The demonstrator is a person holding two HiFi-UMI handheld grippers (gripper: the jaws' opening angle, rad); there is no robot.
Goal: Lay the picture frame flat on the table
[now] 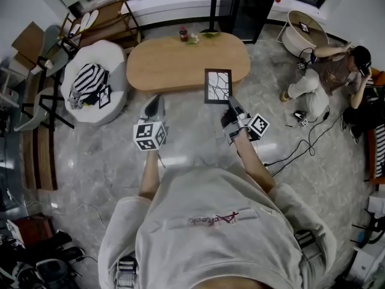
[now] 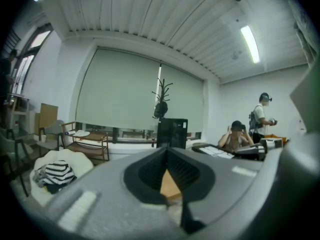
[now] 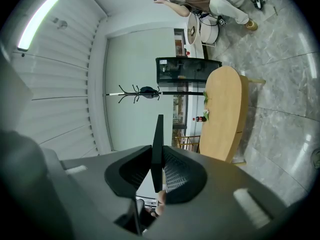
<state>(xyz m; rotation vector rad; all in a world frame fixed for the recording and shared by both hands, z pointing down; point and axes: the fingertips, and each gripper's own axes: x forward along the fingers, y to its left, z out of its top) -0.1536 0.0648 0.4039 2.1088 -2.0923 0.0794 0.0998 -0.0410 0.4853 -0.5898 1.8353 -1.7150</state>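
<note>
The picture frame (image 1: 217, 85), black with a white cracked pattern, is held upright in the air at the near edge of the oval wooden table (image 1: 174, 62). My right gripper (image 1: 230, 103) is shut on its lower right corner. In the right gripper view the frame (image 3: 159, 129) shows edge-on, pinched between the jaws of that gripper (image 3: 158, 154), with the table (image 3: 225, 114) beyond. My left gripper (image 1: 157, 99) hovers left of the frame, before the table. Its jaws (image 2: 167, 151) meet at the tips with nothing in them.
A small bottle (image 1: 183, 34) and a plant (image 1: 194, 38) stand at the table's far edge. A white pouf (image 1: 117, 89) with striped cloth (image 1: 88, 84) sits left of the table. At the right a person (image 1: 328, 74) sits on the floor, with cables (image 1: 295, 149) nearby.
</note>
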